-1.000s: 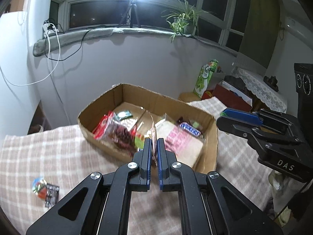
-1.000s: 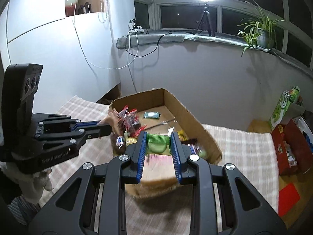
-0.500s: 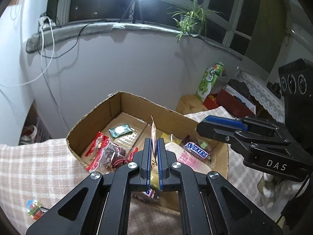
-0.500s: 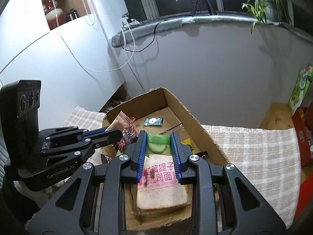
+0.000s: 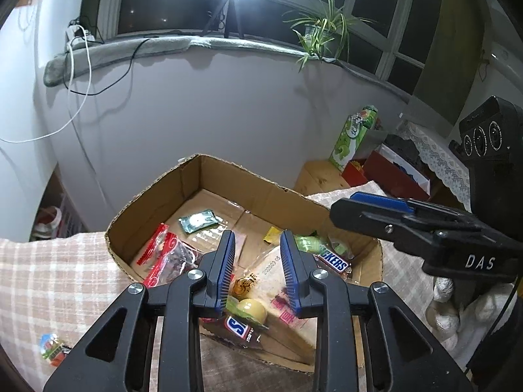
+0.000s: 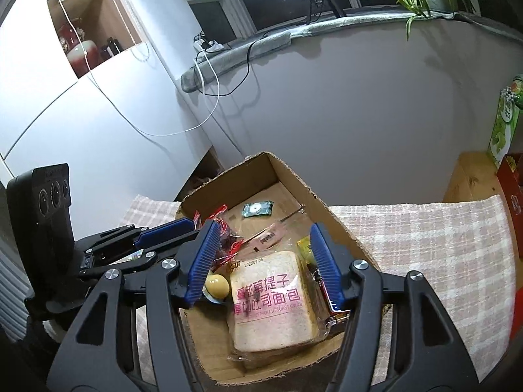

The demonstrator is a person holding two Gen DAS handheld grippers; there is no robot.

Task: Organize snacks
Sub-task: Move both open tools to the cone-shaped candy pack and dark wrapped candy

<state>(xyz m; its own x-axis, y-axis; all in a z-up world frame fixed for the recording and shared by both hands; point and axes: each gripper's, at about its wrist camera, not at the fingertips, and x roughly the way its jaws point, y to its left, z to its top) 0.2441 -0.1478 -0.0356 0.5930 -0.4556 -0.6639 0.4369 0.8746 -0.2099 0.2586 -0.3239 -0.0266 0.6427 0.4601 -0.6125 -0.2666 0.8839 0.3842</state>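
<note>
An open cardboard box (image 5: 193, 176) (image 6: 320, 205) sits on a checked tablecloth and holds several snacks: a bagged toast loaf (image 6: 271, 297) (image 5: 278, 290), a red date packet (image 5: 166, 258), a green sachet (image 5: 197, 222) (image 6: 258, 209), Snickers bars (image 5: 333, 261), a yellow ball-shaped sweet (image 6: 216, 283) (image 5: 251, 308). My left gripper (image 5: 257, 271) is open and empty above the box's near edge. My right gripper (image 6: 264, 261) is open and empty just above the toast loaf. Each gripper shows in the other's view: the right (image 5: 376, 209), the left (image 6: 163, 232).
A small wrapped snack (image 5: 52, 352) lies on the tablecloth (image 5: 49, 277) left of the box. A green carton (image 5: 353, 137) and a red box (image 5: 392, 170) stand on a wooden stand at the right. A wall is right behind the box.
Both grippers have opened over the box. The left let go of a thin packet and the right let go of a green snack; both items now lie among the snacks.
</note>
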